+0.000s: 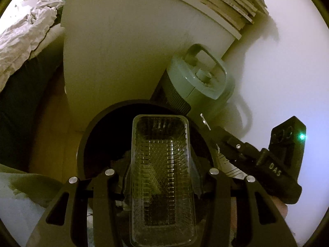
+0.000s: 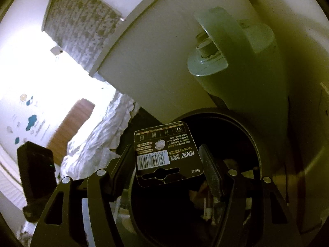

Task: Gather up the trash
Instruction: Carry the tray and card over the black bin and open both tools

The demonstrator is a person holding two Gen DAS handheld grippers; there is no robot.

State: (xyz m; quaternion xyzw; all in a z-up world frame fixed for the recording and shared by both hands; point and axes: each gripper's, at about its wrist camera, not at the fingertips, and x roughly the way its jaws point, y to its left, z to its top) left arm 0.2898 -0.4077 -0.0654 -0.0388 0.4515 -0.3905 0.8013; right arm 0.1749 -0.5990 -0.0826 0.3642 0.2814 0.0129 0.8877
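Observation:
A clear ribbed plastic tray [image 1: 162, 185] is pinched lengthwise between the fingers of my left gripper [image 1: 162, 164]. It hangs over the mouth of a round black bin [image 1: 86, 140]. In the right wrist view my right gripper [image 2: 166, 152] is shut on a black battery card [image 2: 164, 154] with a barcode. The card is held above the same bin [image 2: 254, 138], where some rubbish lies dark at the bottom. The right gripper's body [image 1: 277, 164] shows at the right of the left wrist view. The left gripper's body [image 2: 35, 175] shows at the left of the right wrist view.
A white cabinet [image 1: 123, 51] stands right behind the bin, with stacked books [image 1: 226, 4] on top. A pale green lidded jug [image 1: 201, 80] with a handle leans beside it by the white wall. A bed with crumpled white bedding [image 1: 24, 37] lies to the left, over wooden floor [image 1: 51, 133].

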